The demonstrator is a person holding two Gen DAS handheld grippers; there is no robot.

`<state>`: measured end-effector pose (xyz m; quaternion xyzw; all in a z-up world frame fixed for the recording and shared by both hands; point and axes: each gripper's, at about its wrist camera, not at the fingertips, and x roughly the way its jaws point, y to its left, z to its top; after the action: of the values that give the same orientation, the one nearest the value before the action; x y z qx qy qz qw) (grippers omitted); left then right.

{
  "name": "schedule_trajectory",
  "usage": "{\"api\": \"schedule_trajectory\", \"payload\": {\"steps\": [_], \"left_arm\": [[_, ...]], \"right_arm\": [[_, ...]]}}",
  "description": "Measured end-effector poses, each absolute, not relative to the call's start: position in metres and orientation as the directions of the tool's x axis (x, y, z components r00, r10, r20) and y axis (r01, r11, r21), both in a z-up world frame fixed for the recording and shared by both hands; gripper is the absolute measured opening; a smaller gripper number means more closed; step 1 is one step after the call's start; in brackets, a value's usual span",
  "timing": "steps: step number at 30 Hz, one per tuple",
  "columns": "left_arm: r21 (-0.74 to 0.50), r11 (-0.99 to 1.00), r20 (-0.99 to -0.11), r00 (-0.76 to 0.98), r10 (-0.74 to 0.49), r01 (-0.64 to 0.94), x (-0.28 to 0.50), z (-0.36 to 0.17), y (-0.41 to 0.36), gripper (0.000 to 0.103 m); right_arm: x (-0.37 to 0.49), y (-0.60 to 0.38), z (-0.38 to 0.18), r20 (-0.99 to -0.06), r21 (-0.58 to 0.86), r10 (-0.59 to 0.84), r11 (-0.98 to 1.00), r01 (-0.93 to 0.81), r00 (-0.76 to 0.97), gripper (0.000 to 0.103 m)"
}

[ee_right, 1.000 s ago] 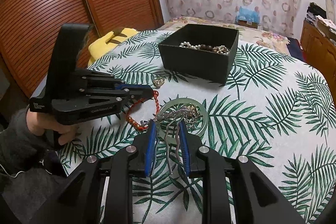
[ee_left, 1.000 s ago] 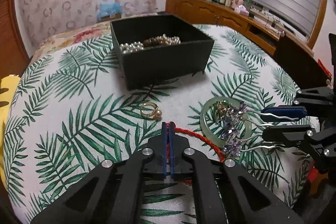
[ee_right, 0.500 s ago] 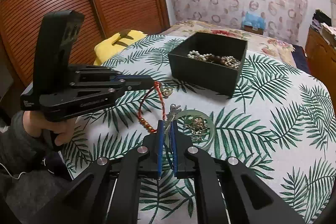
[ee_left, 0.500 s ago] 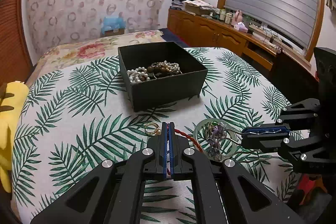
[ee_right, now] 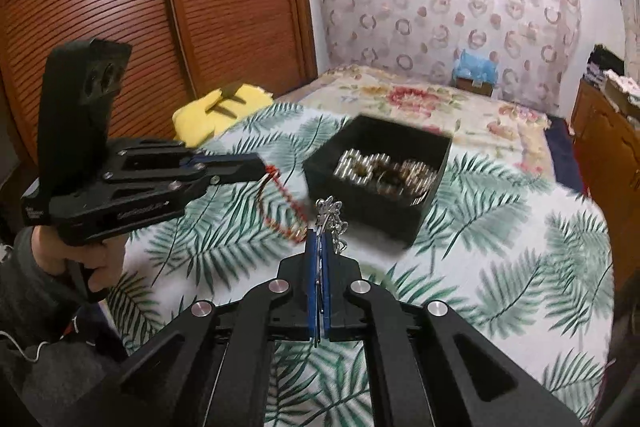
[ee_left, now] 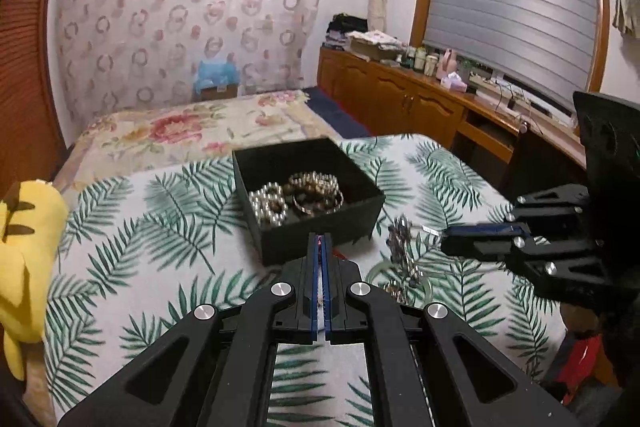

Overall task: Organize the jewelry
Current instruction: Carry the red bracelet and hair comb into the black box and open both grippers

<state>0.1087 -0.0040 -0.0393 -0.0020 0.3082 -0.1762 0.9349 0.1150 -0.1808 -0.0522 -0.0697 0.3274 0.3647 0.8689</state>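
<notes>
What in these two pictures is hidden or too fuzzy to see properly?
- Black box: its beaded contents are motion-blurred in the right wrist view.
- Red cord bracelet: in the left wrist view, the left tool hides nearly all of it.
- Green bangle: mostly covered by the silver hairpin and tool body, left wrist view.

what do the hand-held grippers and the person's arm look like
Both are matte black with blue finger pads and silver screws. The left hand-held gripper has a pistol handle, faint white lettering and an upright block. The right hand-held gripper matches. Dark grey sleeve, thin white cable.
</notes>
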Motion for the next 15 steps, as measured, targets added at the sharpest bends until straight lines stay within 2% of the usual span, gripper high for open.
{"api": "schedule_trajectory", "payload": {"steps": [8, 15], "left_arm": [[-0.097, 0.942, -0.533, 0.782, -0.322, 0.321, 0.124, -0.014, 0.002, 0.001], [-0.065, 0.948, -0.518, 0.802, -0.299, 0.312, 0.150, -0.001, 0.002, 0.001]], "right_arm": [[0.164, -0.171, -0.026, -0.575, 0.046, 0.573, 0.735, -0.676, 0.584, 0.003], [0.218, -0.152, -0.046, -0.580, 0.013, 0.543, 0.751, -0.660, 0.607, 0.003]]}}
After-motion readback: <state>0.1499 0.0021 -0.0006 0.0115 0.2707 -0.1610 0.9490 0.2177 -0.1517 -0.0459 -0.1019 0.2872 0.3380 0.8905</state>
